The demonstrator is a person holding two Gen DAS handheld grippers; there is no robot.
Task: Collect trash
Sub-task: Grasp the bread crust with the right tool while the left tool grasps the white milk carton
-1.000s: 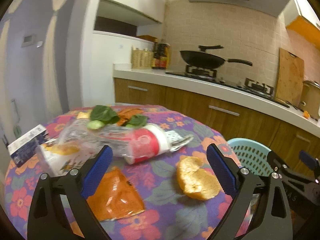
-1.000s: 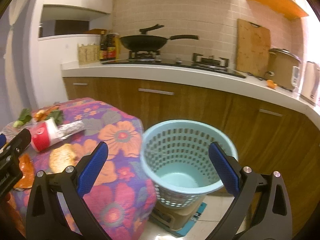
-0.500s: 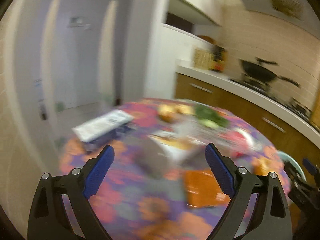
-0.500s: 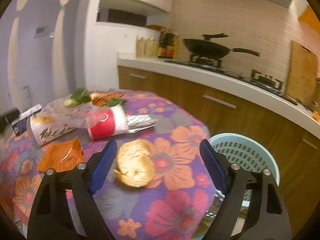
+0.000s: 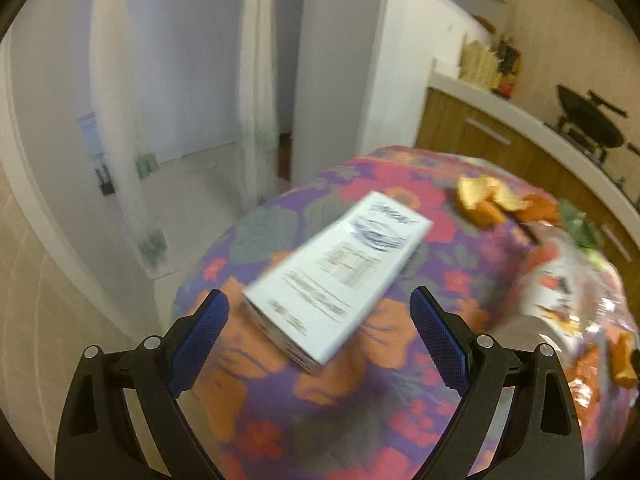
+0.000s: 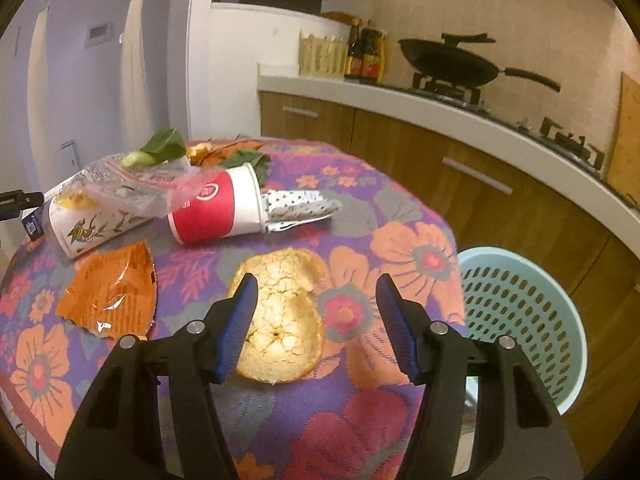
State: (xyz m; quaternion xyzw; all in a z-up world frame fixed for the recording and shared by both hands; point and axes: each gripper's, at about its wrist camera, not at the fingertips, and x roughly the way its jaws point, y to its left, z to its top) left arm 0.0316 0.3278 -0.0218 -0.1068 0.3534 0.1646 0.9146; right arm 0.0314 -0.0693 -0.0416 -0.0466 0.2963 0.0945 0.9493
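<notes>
Right gripper [image 6: 314, 322], jaws spread wide and empty, over a crusty round bread piece [image 6: 280, 320] on the floral tablecloth [image 6: 400, 248]; beyond lie a crinkled orange wrapper [image 6: 108, 292] and a red-and-white paper cup [image 6: 216, 208] on its side. Perforated pale-blue plastic basket [image 6: 520, 320] stands beside the table. Left gripper [image 5: 316, 334], jaws wide, empty, near a flat white rectangular carton [image 5: 340, 272], motion-blurred.

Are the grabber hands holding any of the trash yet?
No, nothing is held. The left gripper is open around the white printed carton, not touching. The right gripper is open over the round yellowish fruit peel.
</notes>
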